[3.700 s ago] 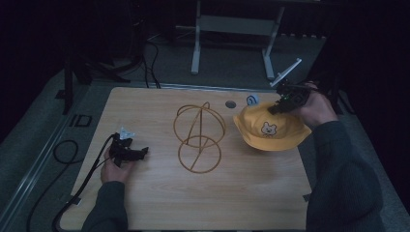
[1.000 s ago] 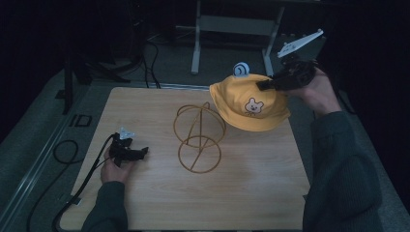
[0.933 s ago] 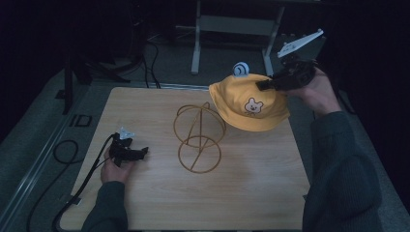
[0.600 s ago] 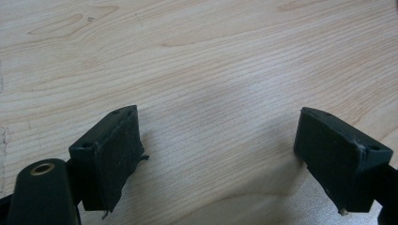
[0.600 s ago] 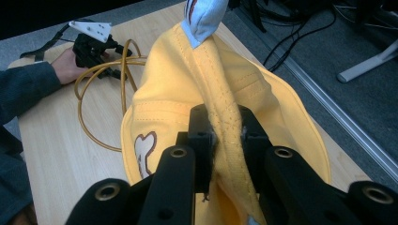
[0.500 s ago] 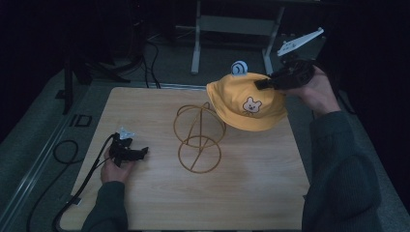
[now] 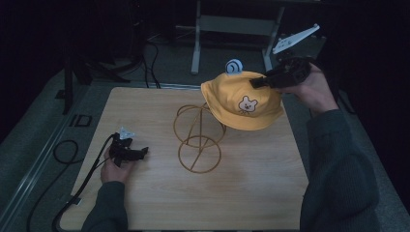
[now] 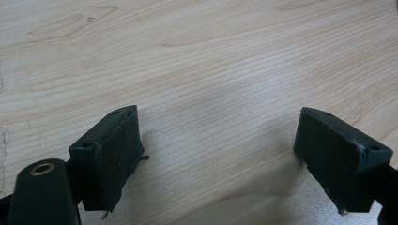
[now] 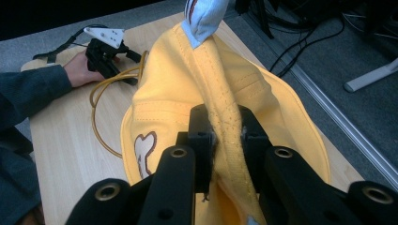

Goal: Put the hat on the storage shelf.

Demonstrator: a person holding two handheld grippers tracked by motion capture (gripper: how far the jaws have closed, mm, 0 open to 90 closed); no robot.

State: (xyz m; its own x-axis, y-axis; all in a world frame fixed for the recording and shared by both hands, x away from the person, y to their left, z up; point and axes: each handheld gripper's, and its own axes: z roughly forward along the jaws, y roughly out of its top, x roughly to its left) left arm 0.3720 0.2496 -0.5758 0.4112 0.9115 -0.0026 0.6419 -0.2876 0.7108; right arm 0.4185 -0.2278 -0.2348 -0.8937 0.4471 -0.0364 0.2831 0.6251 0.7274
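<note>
Yellow hat (image 7: pixel 241 99) hangs pinched at its crown in your right gripper (image 7: pixel 265 80), just above the wire stand (image 7: pixel 197 137). Centre it over the top loop, then lower squarely. Your left gripper (image 7: pixel 138 153) rests open, empty.

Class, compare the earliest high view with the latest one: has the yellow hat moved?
Yes. The yellow hat, pinched by the right gripper, has risen off the table and shifted left, toward the wire stand.

A fold of the yellow hat (image 9: pixel 263 108) is pinched between the fingers (image 9: pixel 202 136) of the right gripper (image 9: pixel 225 133) (a blue tab at its top), above the counter (image 9: pixel 65 131); the left gripper (image 9: pixel 105 54) is seen beyond.
</note>
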